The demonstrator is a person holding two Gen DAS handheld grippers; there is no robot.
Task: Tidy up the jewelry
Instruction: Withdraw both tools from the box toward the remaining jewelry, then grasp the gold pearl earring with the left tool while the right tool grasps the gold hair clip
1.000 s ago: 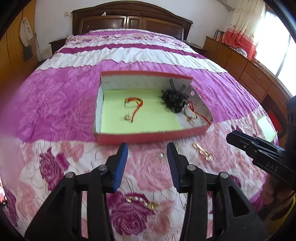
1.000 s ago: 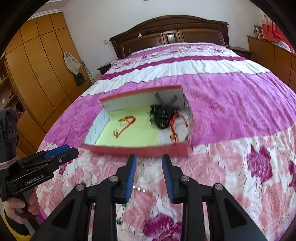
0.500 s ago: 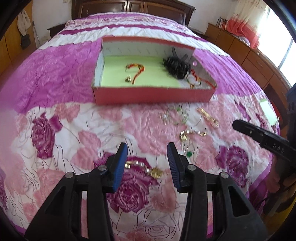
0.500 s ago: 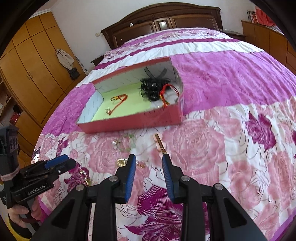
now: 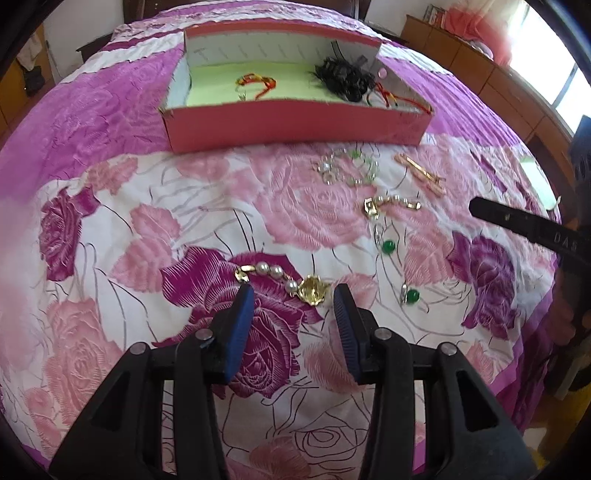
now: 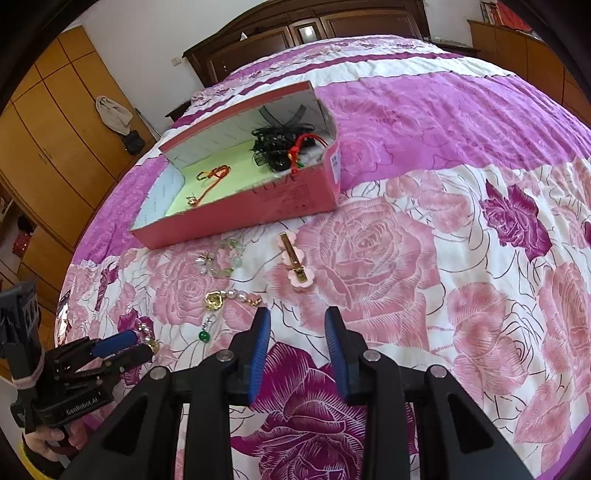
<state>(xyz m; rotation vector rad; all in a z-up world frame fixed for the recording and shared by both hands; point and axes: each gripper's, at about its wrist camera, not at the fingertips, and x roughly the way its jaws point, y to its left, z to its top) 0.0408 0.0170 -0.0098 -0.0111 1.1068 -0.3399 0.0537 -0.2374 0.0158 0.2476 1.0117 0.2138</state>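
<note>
A red box (image 5: 295,127) with a green floor lies on the bed and holds red cords (image 5: 255,83) and a black tangle (image 5: 341,77); it also shows in the right wrist view (image 6: 258,206). Loose jewelry lies in front of it. My left gripper (image 5: 293,291) is open, its tips just short of a pearl-and-gold bracelet (image 5: 284,280). A second pearl bracelet (image 5: 388,205), green bead earrings (image 5: 387,246), a clear bead chain (image 5: 347,170) and a pink flower hair clip (image 6: 295,264) lie further right. My right gripper (image 6: 297,317) is open and empty, below the hair clip.
The bed has a pink and purple rose quilt (image 6: 443,258). A dark wooden headboard (image 6: 314,33) stands at the far end, wooden wardrobes (image 6: 55,129) to the left, a low cabinet (image 5: 480,74) by the window.
Both grippers have dropped towards the quilt and pulled back from the box. The loose jewelry has come into view, and the left tips now reach the pearl bracelet.
</note>
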